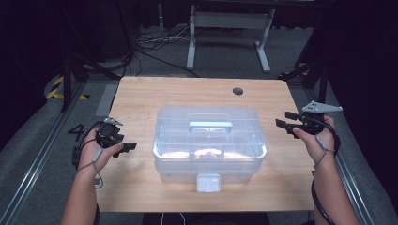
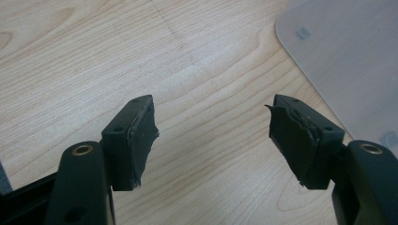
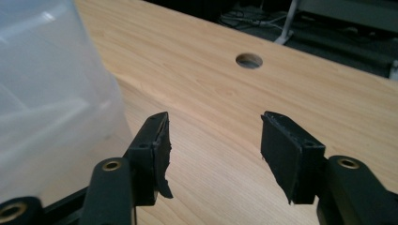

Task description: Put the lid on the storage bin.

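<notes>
High view: clear lidded box (image 1: 209, 143) mid-table (image 1: 141, 93), left gripper (image 1: 130, 146) and right gripper (image 1: 280, 123) flanking it, apart from it. Left gripper view: jaws wide, empty over bare wood, box corner (image 2: 347, 61) beyond. Right gripper view: jaws parted, nothing held, box wall (image 3: 51, 89) alongside — approach step, probably; next, closing in on box sides.

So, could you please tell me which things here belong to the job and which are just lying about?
In the job:
- clear plastic storage box, lid on, front latch
- left gripper, open
- right gripper, open

Just about:
- cable hole in the table
- floor cables
- white stand
</notes>
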Motion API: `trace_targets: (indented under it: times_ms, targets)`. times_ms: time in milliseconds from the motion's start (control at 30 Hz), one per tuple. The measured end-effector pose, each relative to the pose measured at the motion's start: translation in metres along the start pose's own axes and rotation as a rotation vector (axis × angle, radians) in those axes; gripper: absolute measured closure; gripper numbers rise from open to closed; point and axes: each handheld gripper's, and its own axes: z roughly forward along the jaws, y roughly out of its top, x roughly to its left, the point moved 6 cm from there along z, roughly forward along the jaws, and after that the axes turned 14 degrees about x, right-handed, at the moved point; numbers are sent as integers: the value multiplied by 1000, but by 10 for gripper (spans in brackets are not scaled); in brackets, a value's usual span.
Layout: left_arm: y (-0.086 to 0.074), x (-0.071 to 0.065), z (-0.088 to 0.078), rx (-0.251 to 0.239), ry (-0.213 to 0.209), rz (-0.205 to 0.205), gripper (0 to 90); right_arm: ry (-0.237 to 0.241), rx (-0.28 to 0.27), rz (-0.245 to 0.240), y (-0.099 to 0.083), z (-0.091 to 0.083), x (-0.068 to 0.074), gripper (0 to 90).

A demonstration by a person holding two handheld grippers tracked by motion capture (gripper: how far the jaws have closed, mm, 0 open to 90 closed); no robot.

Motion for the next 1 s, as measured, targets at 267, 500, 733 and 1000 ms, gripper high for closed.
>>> trace_targets:
  times_ms: [267,500,733,1000]
  targets:
    - [4,0,5,3,-5,3,320,26,51,30,-19,27,-13,379]
    - [6,1,12,9,-18,5,319,43,57,58,-32,46,-18,285]
    - [7,1,19,21,-28,11,316,38,80,45,-43,57,-23,259]
    - [5,2,21,29,-39,10,314,43,113,18,-52,68,-24,203]
